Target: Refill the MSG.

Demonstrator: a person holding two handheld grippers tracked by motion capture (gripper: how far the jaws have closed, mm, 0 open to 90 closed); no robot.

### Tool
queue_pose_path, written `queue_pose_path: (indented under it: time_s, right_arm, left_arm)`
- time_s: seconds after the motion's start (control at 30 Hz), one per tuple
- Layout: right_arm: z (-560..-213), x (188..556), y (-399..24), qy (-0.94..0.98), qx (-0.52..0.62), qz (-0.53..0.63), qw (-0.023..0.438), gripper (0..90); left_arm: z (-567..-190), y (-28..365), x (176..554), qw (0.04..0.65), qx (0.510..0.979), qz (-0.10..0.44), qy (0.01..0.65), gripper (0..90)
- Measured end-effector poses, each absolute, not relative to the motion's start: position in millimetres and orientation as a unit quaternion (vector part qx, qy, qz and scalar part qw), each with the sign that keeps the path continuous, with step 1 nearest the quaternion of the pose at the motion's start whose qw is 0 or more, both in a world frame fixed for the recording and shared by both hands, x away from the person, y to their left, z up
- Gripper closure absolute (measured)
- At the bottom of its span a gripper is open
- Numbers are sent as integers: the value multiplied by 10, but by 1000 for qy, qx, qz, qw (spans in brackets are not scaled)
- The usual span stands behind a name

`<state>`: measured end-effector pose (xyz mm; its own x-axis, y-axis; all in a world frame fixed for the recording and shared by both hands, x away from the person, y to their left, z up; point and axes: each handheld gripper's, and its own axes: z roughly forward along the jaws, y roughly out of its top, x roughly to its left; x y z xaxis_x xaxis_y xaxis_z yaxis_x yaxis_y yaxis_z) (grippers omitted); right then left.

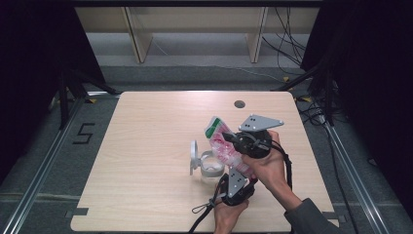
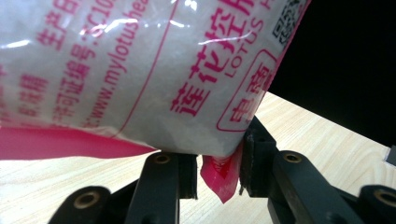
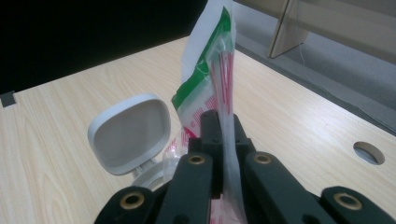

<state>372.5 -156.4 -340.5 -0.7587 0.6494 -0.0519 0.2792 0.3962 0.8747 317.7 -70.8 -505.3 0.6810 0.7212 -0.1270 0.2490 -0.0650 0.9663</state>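
Note:
A white and pink bag of granules [image 1: 217, 131] with a green top hangs tilted over the table [image 1: 146, 146]. My right gripper [image 1: 230, 139] is shut on the bag's thin side seam [image 3: 226, 93], its jaws pinching the film. My left gripper [image 1: 241, 171] comes in from below and is shut on the bag's lower corner. In the left gripper view [image 2: 217, 161] that pink corner [image 2: 219, 179] sits between the pads, with the printed bag [image 2: 140, 70] bulging above. A clear jar [image 1: 213, 168] stands just left of the bag, its white hinged lid [image 1: 194, 157] flipped open [image 3: 128, 135].
A round cable hole [image 1: 239, 104] lies near the table's far edge, also seen in the right gripper view [image 3: 369, 152]. Wooden frame legs [image 1: 139, 41] stand beyond the table. Cables [image 1: 292, 48] lie on the floor at the right. A "5" mark [image 1: 84, 132] is on the floor at the left.

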Motion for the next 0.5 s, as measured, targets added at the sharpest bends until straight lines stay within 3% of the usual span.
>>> queue_pose_path:
  time_s: [0.5]
  right_arm:
    - [-3437, 3757, -1489, 820, 279, 458, 201, 900]
  left_arm:
    - [-5071, -706, 3168, 593, 704, 191, 342, 712]
